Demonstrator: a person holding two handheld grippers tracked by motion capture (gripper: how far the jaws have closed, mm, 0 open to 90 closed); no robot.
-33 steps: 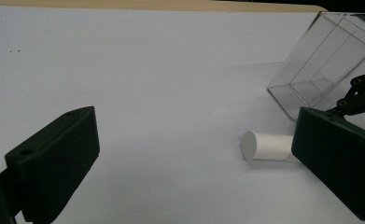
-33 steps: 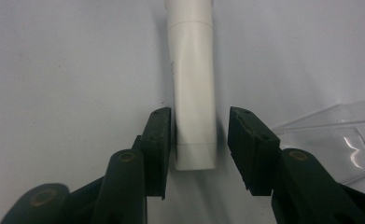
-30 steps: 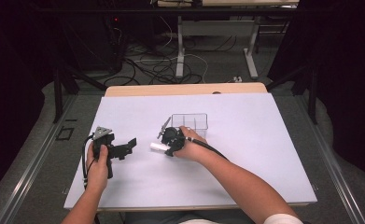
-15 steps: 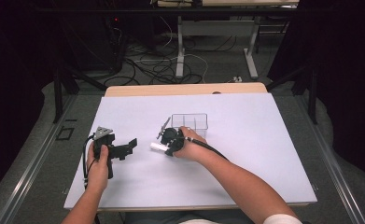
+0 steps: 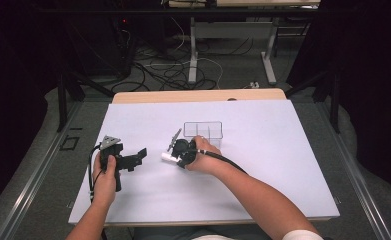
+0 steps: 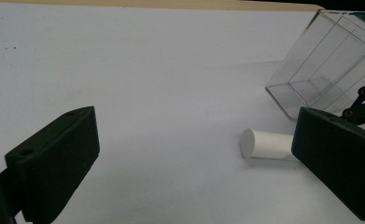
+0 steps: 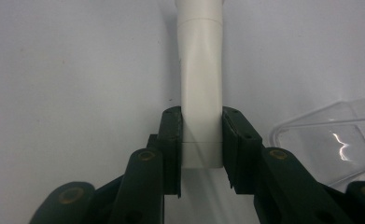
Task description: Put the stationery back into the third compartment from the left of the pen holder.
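Observation:
A white tube (image 7: 200,84) lies on the white table, and my right gripper (image 7: 201,149) is shut on its near end. From above, the tube (image 5: 167,157) pokes out leftward from the right gripper (image 5: 179,152), low over the table's middle. My left gripper (image 5: 139,156) stands open at the table's left, aimed at the tube. In the left gripper view its jaws are wide apart, with the tube's round end (image 6: 259,143) ahead at the right. A clear divided box (image 5: 203,131) stands just behind the right hand.
The clear box (image 6: 327,60) appears at upper right in the left gripper view, and its corner (image 7: 329,135) shows in the right gripper view. A wooden strip (image 5: 198,95) edges the table's far side. Cables and table legs (image 5: 193,50) lie beyond on the floor.

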